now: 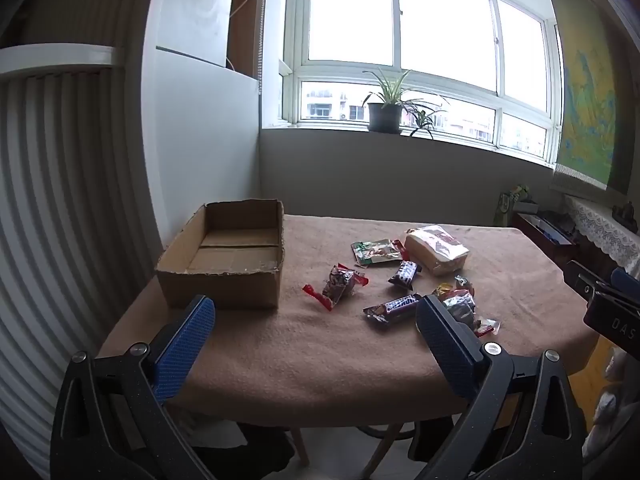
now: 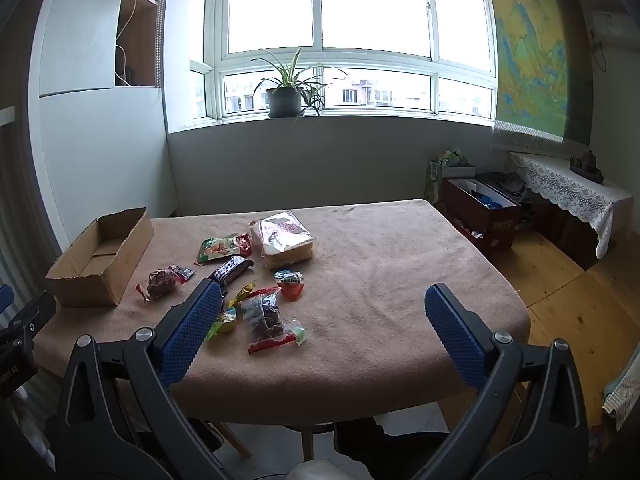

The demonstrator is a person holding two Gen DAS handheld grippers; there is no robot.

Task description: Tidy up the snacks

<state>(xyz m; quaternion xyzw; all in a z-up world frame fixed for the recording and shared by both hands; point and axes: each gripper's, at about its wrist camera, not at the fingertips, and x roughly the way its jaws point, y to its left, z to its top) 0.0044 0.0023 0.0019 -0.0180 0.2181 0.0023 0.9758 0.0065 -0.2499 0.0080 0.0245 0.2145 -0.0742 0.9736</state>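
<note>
Right gripper point(image 2: 320, 312) wide open above near table edge, nothing between pads, snacks point(image 2: 262, 312) ahead by its left finger, bread pack point(image 2: 284, 238) farther ahead, cardboard box point(image 2: 100, 258) far left, table point(image 2: 400, 280).

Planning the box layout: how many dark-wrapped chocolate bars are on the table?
2. The far bar lies near the bread pack; the near bar lies closer, by the wrapper pile. Others may be hidden.

- Cardboard box point(image 1: 224, 258) on table point(image 1: 320, 360), left side, far corner.
- Snack packets point(image 1: 394, 276) scattered right of box, mid-table.
- Bread pack point(image 1: 436, 250) behind them, farthest right.
- Potted plant point(image 1: 385, 110) on windowsill behind table.
</note>
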